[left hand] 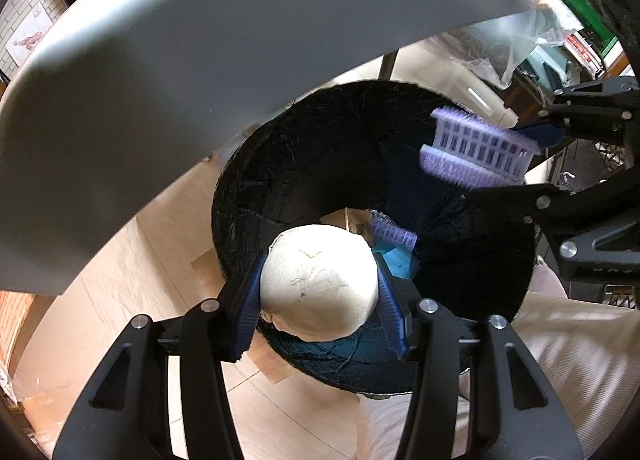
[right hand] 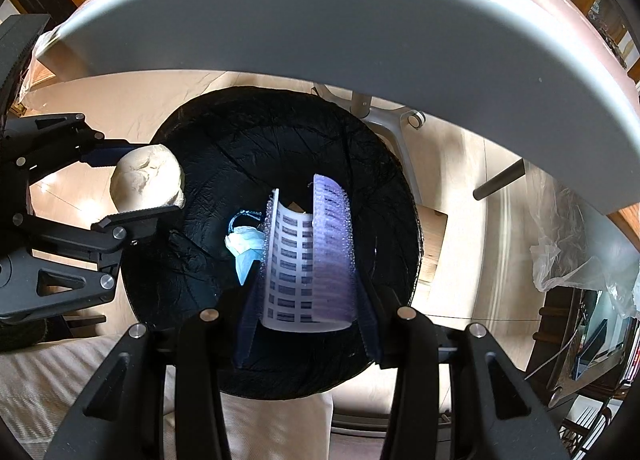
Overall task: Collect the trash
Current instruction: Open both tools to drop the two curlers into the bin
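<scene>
**Both grippers held trash over the bin**

In the left wrist view, the left gripper (left hand: 319,292) was closed about halfway on a cream ball (left hand: 319,284) of crumpled paper. Both blue pads (left hand: 249,312) touched the ball, one on each side. The ball hung above the mouth of the bin (left hand: 288,164), at about 6 o'clock of its round opening. The bin had a black liner and stood on a pale floor (left hand: 152,260).

The right gripper (left hand: 532,164) came in at 3 o'clock of the same view. It held a purple roller (left hand: 476,148) (a hair curler with bristles and a white grid core), and the roller was over the bin's opening at about 2 o'clock.

In the right wrist view, the right gripper (right hand: 306,300) was closed partly on the roller (right hand: 308,252), which stood nearly upright between the pads. Below it, deep in the bin (right hand: 344,140), lay a blue mask (right hand: 246,248). The left gripper (right hand: 138,184) with the ball (right hand: 146,176) was at 9 o'clock, at the edge of the bin.

The grey table (right hand: 360,20) edge ran across the top of both views. A clear plastic bag (right hand: 568,244) hung at 3 o'clock of the right wrist view.
</scene>
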The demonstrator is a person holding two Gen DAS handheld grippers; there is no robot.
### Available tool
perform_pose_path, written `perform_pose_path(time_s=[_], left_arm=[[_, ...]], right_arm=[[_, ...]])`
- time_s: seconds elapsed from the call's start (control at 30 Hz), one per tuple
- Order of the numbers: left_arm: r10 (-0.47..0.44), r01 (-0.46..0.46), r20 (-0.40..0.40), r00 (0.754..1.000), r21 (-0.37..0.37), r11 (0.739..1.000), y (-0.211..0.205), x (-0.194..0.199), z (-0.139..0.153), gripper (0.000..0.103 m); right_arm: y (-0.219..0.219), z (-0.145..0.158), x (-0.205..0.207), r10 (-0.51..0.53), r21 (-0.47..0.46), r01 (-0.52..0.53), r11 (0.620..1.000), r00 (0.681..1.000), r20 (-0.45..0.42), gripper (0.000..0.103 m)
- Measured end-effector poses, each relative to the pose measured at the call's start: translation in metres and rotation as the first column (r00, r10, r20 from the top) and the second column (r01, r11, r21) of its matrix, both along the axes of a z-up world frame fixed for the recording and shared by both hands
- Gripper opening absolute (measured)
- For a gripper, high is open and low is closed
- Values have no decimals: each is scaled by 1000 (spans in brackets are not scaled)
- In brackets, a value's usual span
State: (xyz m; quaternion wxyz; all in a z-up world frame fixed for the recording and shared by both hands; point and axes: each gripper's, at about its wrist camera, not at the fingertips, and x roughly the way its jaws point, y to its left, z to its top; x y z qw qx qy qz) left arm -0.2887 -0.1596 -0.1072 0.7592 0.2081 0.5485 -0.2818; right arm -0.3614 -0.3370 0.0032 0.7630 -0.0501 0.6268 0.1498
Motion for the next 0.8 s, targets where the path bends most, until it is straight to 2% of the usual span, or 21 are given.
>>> perform_pose_path(time_s=[0.03, 0.07, 0.1, 0.47, 0.63, 0.8], left_arm=[[-9, 9, 1, 1000, -23, 1000, 0, 0, 2, 64], [-10, 10, 2, 1000, -28, 1000, 0, 0, 3, 74], [-9, 10, 6, 1000, -27, 1000, 0, -1, 4, 88], [11, -12, -36, 999, -31, 999, 6, 1, 0, 89], [36, -38, -70, 997, -32, 999, 10, 3, -1, 89], [41, -43, -48, 998, -36, 998, 11, -2, 4, 90]], right_arm=[[0, 0, 0, -2, 4, 2, 1000, 1000, 2, 62], [-1, 1, 1, -9, 2, 9, 1000, 1000, 3, 72], [-3, 3, 0, -22, 9, 22, 1000, 1000, 11, 80], [-12, 0, -2, -58, 19, 58, 998, 998, 9, 81], [-16, -2, -3, -95, 59, 95, 994, 995, -9, 83], [-23, -2, -6, -116, 104, 118, 988, 993, -24, 83]])
